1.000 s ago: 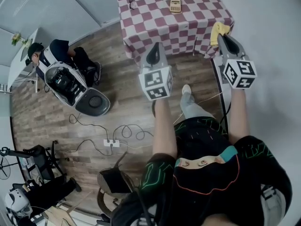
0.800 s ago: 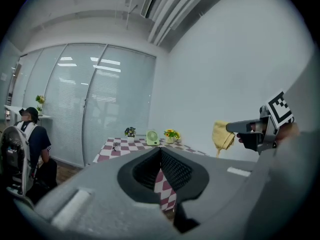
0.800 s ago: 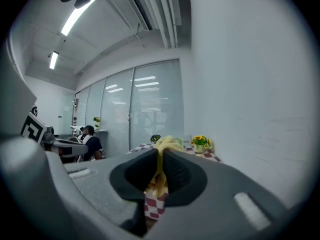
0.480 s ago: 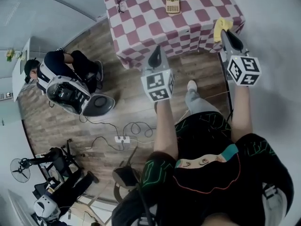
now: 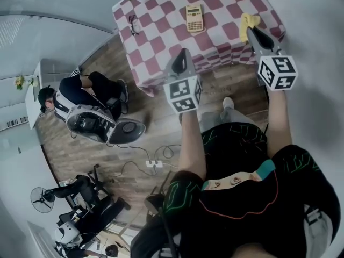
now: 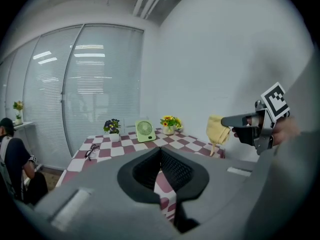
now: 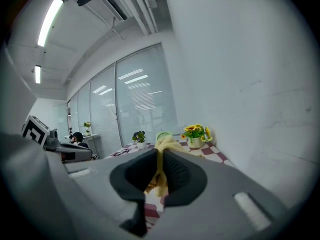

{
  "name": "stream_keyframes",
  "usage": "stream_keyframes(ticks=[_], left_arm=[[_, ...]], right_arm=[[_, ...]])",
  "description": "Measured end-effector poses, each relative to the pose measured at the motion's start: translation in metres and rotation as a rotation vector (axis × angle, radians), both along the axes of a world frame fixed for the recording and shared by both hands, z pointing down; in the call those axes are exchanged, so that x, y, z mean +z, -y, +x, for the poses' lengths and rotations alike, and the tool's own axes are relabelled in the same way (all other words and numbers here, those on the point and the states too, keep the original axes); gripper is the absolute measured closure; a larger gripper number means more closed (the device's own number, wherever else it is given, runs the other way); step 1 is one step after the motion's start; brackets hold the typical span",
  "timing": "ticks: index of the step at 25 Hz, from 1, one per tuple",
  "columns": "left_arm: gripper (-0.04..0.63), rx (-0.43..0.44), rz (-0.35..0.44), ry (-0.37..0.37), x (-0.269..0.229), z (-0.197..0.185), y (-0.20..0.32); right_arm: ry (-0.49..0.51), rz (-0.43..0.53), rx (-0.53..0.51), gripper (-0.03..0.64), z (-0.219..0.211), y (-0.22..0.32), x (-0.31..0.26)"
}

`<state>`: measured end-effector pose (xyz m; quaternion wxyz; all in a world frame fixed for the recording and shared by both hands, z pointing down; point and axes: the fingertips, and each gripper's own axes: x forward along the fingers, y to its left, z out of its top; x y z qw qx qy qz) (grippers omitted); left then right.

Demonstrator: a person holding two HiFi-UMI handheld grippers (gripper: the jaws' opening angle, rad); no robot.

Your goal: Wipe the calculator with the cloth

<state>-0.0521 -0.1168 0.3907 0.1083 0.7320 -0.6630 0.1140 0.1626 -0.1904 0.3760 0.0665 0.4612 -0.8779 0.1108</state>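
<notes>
Over the last second you have closed on the table. More of its checked top now shows in the head view, and both grippers have reached its near edge.

1. Table: it carries the work item, so treat it as your reference surface.
2. Left gripper: the jaws are together with nothing between them. It is held just short of the near edge, roughly in line with the calculator. This likely keeps it free to steady the calculator while the other gripper wipes.
3. Right gripper: it sits over the near right corner of the table with its jaws clamped on the yellow cloth. The right gripper view shows the cloth pinched between the jaws, with a loose fold hanging below them. That fold is probably left free as the wiping surface.
4. Calculator: it lies flat and face up toward the middle of the top, well apart from both grippers. Wiping has not begun.
5. Spectacles and small green fan: they stand to the left and at the far side, away from the line between cloth and calculator.
</notes>
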Motion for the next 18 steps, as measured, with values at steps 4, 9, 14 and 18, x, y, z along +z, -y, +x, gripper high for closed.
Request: stream_keyframes(ticks=[4, 9, 14, 18], left_arm=[[0.584, 0.010, -0.005, -0.003, -0.001, -0.001, 0.022], [0.584, 0.021, -0.024, -0.011, 0.010, -0.013, 0.046], [0.584, 0.015, -0.021, -0.047, 0.015, -0.038, 0.082], [0.584, 0.035, -0.025, -0.058, 0.013, -0.047, 0.115]], right_arm=[[-0.005, -0.001, -0.003, 0.578, -0.007, 0.021, 0.000], [-0.020, -0.011, -0.031, 0.578, -0.030, 0.043, 0.008], [-0.057, -0.006, -0.056, 0.578, -0.050, 0.079, 0.006], [-0.102, -0.002, -0.104, 0.578, -0.075, 0.106, 0.002]])
